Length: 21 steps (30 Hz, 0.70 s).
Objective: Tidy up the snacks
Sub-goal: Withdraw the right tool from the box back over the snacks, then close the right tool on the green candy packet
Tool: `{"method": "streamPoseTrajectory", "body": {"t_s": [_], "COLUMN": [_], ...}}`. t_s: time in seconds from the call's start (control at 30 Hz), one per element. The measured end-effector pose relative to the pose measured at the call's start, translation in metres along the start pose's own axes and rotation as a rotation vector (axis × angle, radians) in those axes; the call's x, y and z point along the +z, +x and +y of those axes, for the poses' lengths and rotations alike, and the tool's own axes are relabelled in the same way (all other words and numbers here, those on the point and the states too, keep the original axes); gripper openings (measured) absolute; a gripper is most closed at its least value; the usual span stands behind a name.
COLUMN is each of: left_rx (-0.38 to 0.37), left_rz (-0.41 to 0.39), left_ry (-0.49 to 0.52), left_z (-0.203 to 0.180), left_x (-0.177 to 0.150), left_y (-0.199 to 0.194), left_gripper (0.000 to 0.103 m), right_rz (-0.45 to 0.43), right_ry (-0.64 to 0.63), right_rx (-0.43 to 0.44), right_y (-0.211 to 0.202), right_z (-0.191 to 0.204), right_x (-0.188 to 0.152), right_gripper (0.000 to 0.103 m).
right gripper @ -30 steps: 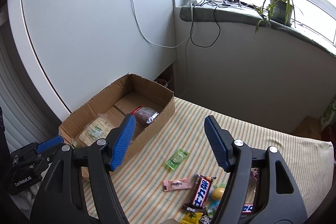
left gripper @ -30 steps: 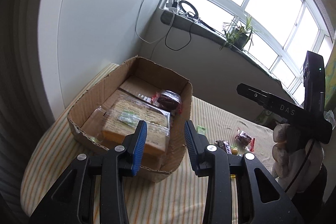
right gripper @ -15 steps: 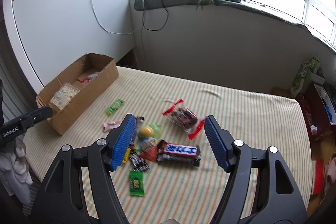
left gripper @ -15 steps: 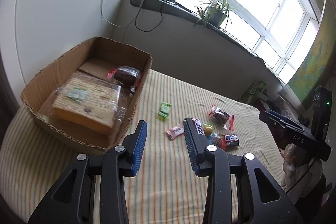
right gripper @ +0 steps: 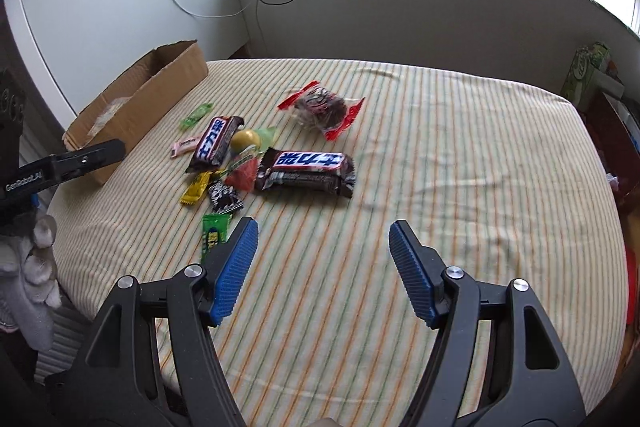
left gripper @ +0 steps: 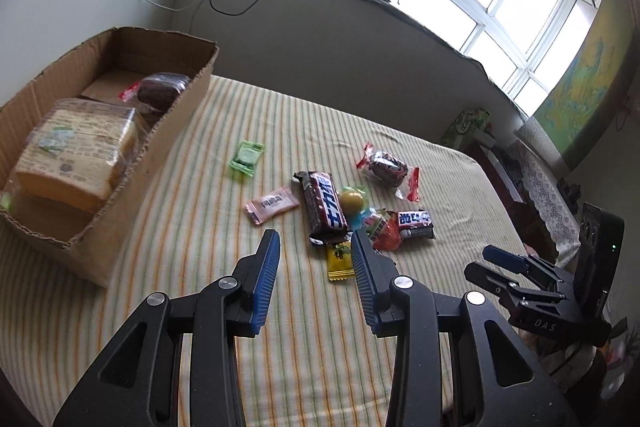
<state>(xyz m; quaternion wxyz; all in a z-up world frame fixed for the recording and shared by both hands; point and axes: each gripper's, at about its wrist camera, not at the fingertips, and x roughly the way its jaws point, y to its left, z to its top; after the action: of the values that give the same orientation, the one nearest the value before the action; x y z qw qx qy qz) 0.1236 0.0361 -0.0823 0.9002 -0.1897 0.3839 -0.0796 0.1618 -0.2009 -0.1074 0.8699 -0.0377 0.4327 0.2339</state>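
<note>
Hovering over the striped bed (right gripper: 440, 147), the right gripper (right gripper: 324, 255) is holding its fingers wide apart with nothing between them; the left gripper (left gripper: 314, 267) is keeping a narrower gap — also empty. The snack pile (right gripper: 256, 163) is lying at about eleven o'clock from the right fingers, the large chocolate bar (right gripper: 306, 169) nearest, a red-ended cake packet (right gripper: 322, 107) beyond it. The cardboard box (left gripper: 120, 131), already carrying bread (left gripper: 76, 155), is sitting at ten o'clock from the left fingers. The risk, I judge, is crowding — overlapping wrappers could mean pinching two at once, or slick film slipping out.
</note>
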Motion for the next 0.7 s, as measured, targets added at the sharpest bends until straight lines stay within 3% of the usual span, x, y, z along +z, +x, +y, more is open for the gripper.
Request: {"method": "streamPoseTrajectory", "body": {"t_s": [0.27, 0.37, 0.7], "left_rx": [-0.016, -0.011, 0.046], "left_rz": [0.087, 0.118, 0.171], "left_ry": [0.073, 0.089, 0.152], "left_z": [-0.02, -0.022, -0.025], "left_x": [-0.006, -0.007, -0.004], "left_y": [0.027, 0.036, 0.061], "left_gripper": [0.035, 0.035, 0.032], "right_rz": [0.031, 0.05, 0.066], "right_ry": [-0.097, -0.111, -0.11], "right_rx": [0.072, 0.092, 0.111], "right_y": [0.02, 0.028, 0.037], "right_z": [0.043, 0.049, 0.053], "right_x": [-0.014, -0.018, -0.019], "right_gripper": [0.057, 0.045, 0.044]}}
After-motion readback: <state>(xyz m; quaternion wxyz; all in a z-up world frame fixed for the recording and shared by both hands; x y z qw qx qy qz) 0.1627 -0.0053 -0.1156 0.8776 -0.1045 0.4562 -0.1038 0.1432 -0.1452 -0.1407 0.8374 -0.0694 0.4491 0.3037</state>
